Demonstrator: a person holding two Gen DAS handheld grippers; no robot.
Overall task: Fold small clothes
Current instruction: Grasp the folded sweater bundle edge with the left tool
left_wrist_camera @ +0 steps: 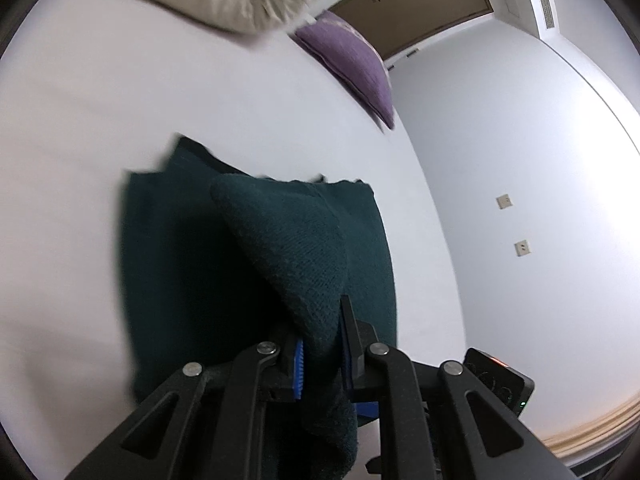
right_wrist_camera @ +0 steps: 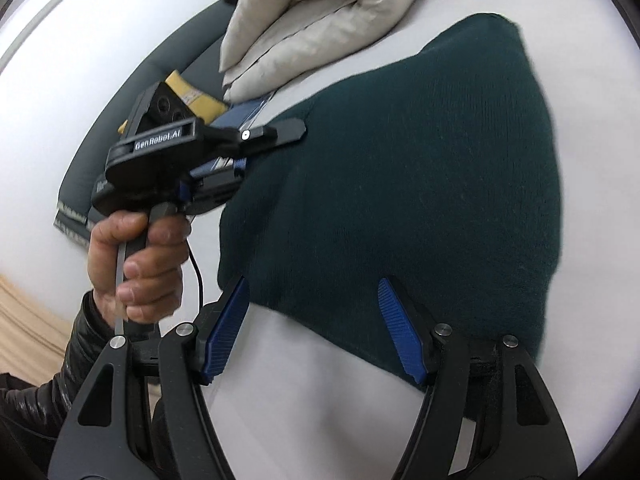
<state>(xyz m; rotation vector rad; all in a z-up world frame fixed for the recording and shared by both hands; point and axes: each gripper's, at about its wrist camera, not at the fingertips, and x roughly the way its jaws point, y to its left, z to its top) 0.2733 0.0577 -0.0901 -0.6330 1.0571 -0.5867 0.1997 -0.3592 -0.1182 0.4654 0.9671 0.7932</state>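
— Teal knit, thick and a bit fuzzy: that's the sweater [left_wrist_camera: 256, 264] lying on the white bed [left_wrist_camera: 80, 120], filling the middle of the left wrist view and the right half of the right wrist view.

— How far along would you say the folding is?

— Partway, I'd judge. In the left wrist view it already sits as a fairly compact block with layered edges along its upper side, so at least one fold looks done. One flap is lifted off the pile, so this fold isn't laid down yet, and I'd guess some squaring up comes after.

— Who's got the flap?

— The left claw [left_wrist_camera: 322, 354], clenched on it at lower centre; the cloth rises from between the blue pads [left_wrist_camera: 298, 368] in a rounded peak. In the right wrist view you can see that same claw [right_wrist_camera: 280, 134] at centre left, at the garment's left edge, with the person's hand [right_wrist_camera: 136, 256] on the handle below it.

— And the other one?

— The right claw [right_wrist_camera: 316, 328] is released, jaws spread wide at the bottom of the frame, straddling the near hem and gripping nothing.

— Anything else around?

— A cream padded jacket [right_wrist_camera: 312, 12] at the top, a purple cushion [left_wrist_camera: 352, 60] toward the upper middle, and a yellow thing [right_wrist_camera: 196, 100] I can't identify behind the left claw.
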